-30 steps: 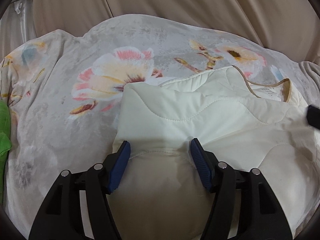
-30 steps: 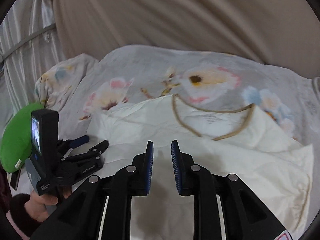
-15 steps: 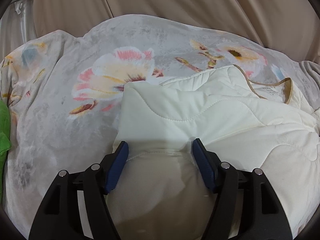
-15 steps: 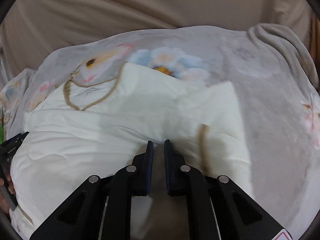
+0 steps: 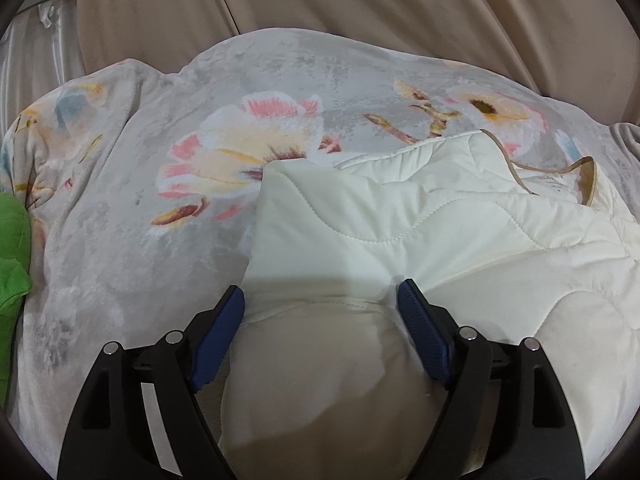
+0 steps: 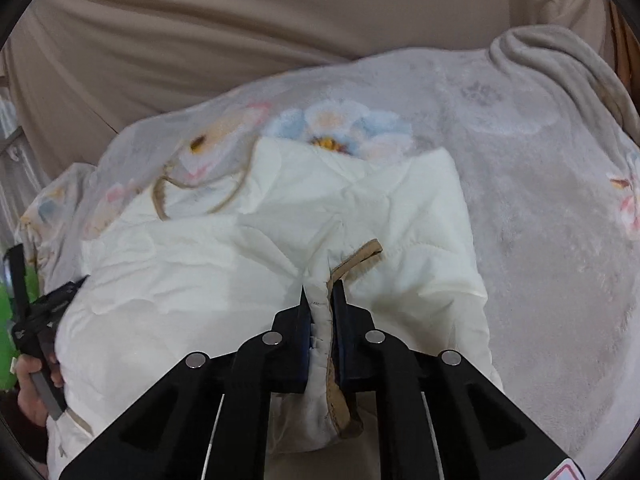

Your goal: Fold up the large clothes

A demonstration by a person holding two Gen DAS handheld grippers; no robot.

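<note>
A cream quilted garment (image 5: 400,216) with tan trim lies partly folded on a floral grey blanket (image 5: 140,240). My left gripper (image 5: 320,304) is open, its blue pads on either side of the garment's near left fold, resting over it. In the right wrist view the same garment (image 6: 260,248) fills the middle. My right gripper (image 6: 322,300) is shut on a tan-trimmed edge (image 6: 356,258) of the garment, bunched between the pads. The left gripper's body and the hand holding it (image 6: 36,332) show at the left edge.
The blanket (image 6: 540,200) covers a bed backed by beige fabric (image 5: 360,8). A green item (image 5: 14,248) lies at the blanket's left edge. A rolled ridge of blanket (image 6: 560,64) rises at the far right.
My right gripper has swung to the garment's right side and closed on its tan-trimmed edge. My left gripper has stayed open over the left fold, barely moving.
</note>
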